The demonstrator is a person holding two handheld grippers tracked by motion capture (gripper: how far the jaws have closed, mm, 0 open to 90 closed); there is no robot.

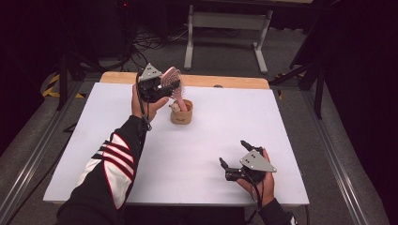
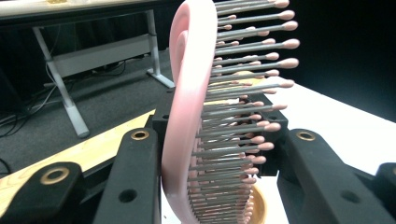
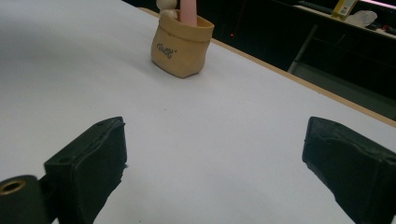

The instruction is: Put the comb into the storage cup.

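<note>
We have the left tool (image 1: pixel 165 85) up in the upper-centre of the high view, clamped on the head of a pink hairbrush (image 1: pixel 172 80). In the left gripper view the brush (image 2: pixel 196 112) stands on edge between both jaws, bristles pointing to the right of the frame. Its handle runs down into a small tan fabric pot (image 1: pixel 181 112) on the white bench (image 1: pixel 202 140), just right of our left hand (image 1: pixel 146 107); a small pale item sits in the pot too, too small to identify. Our right tool (image 1: pixel 233 164) sits low at the lower right of the high view, jaws wide apart, nothing between them, well apart from the pot (image 3: pixel 181 44).
</note>
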